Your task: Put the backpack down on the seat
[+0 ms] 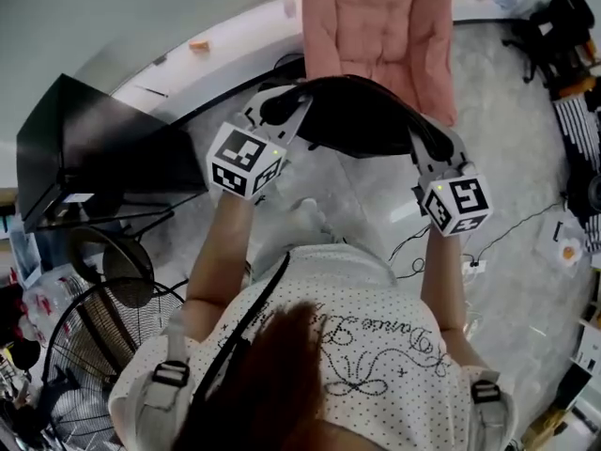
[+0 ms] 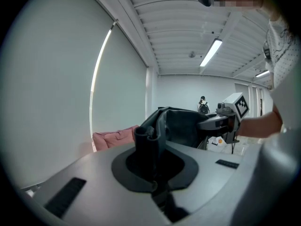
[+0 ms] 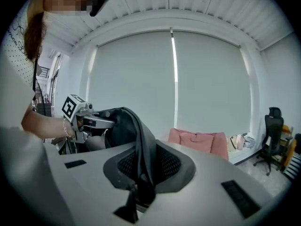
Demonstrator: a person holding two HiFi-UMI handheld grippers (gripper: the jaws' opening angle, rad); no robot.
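A black backpack (image 1: 362,113) hangs in the air between my two grippers, just in front of a pink padded seat (image 1: 376,22). My left gripper (image 1: 280,109) is shut on a rolled black strap (image 2: 146,142) at the bag's left side. My right gripper (image 1: 430,144) is shut on a flat black strap (image 3: 141,145) at its right side. In the left gripper view the backpack (image 2: 183,126) bulges behind the jaws, with the right gripper (image 2: 229,114) beyond it and the seat (image 2: 115,136) low at the left. The right gripper view shows the left gripper (image 3: 82,116) and the seat (image 3: 197,140).
A dark monitor (image 1: 94,148) and a curved white desk (image 1: 216,59) stand to the left, and a floor fan (image 1: 84,346) at lower left. A black office chair (image 1: 563,36) stands at far right. Cables and a power strip (image 1: 471,267) lie on the pale floor.
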